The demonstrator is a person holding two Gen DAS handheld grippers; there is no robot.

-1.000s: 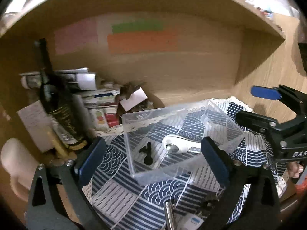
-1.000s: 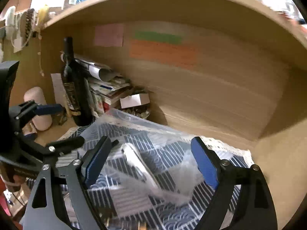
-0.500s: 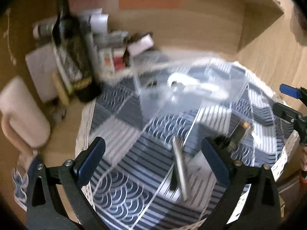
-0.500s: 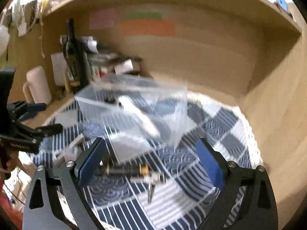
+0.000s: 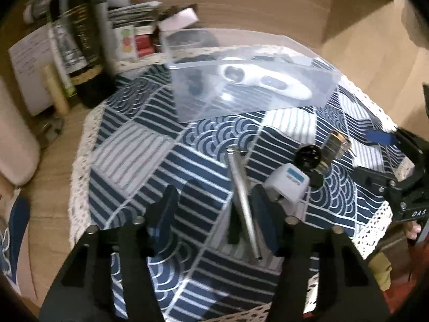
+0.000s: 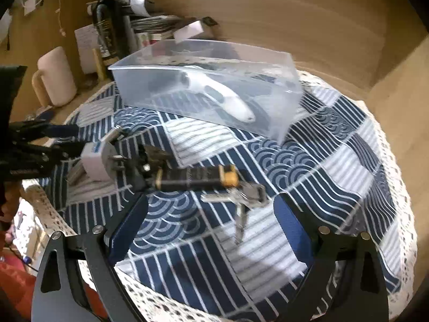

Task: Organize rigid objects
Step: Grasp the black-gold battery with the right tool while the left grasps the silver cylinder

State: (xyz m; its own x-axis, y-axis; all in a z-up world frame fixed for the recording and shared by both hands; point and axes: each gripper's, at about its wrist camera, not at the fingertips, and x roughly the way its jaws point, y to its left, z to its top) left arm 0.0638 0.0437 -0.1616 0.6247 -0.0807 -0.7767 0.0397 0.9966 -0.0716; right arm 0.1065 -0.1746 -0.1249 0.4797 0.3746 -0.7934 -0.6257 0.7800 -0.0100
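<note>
Sorting is partly done, judging by how things lie: the clear plastic bin (image 5: 249, 80) at the far side of the bench (image 5: 53, 187) already holds a white handheld device (image 5: 264, 79) and a small dark piece (image 5: 195, 87), while several items lie loose on the patterned cloth (image 5: 139, 150) nearer the front edge. Left outside are a metal rod (image 5: 242, 201), a white plug adapter (image 5: 288, 187), a dark cylindrical gadget with a brass end (image 6: 193, 178) and a bunch of keys (image 6: 241, 201).

The left tool (image 5: 214, 209) hangs low over the cloth, its jaws a moderate way apart and empty; the rod lies between them, close beside the right-hand finger, running from the middle of the cloth toward the front edge. Whether that finger touches the rod cannot be told. The adapter sits just outside that same finger.

The right tool (image 6: 211, 230) is spread wide and holds nothing. The keys lie just ahead of it, roughly on its centre line, with the dark gadget just beyond them, set crosswise. The bin stands well past both, toward the back wall.

A dark bottle (image 5: 77, 35) and a pale mug (image 6: 55, 76) stand at the bench's far left corner.
</note>
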